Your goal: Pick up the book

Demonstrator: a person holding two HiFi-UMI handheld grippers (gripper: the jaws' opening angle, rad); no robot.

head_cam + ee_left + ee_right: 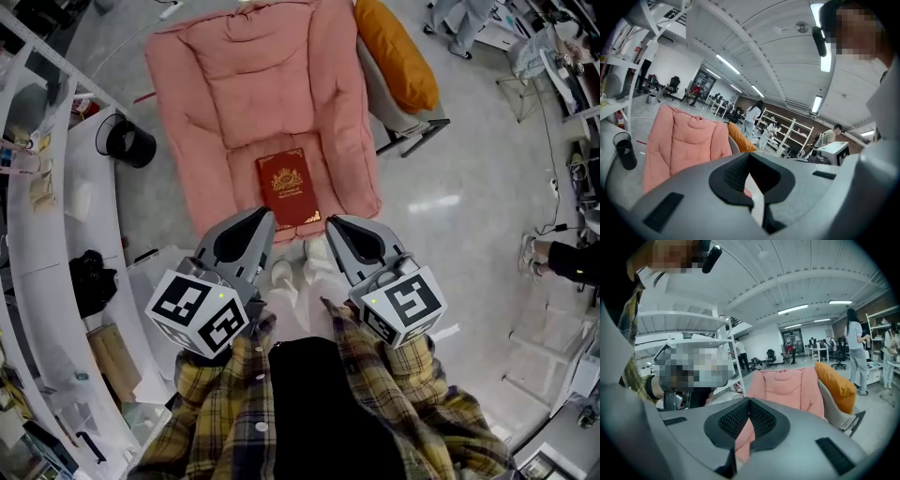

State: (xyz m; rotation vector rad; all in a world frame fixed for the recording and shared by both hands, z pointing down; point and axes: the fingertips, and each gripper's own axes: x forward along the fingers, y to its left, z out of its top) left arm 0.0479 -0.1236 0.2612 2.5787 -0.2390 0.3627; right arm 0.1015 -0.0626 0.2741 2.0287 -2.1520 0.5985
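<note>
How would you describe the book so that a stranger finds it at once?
Find the big pink cushion. The book lies flat on its seat part, near the front edge. Alone there, it is dark red with a gold emblem.

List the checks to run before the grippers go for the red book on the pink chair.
1. Red hardcover book with gold emblem lies flat, cover up, on the pink padded chair cushion: ok.
2. Nothing rests on the book: ok.
3. Left gripper jaws apart for a grasp: not ok, shut and empty.
4. Right gripper jaws apart: not ok, shut and empty.
5. Left gripper's tip clear of the book's near corner: cannot tell; they overlap in the head view.
</note>
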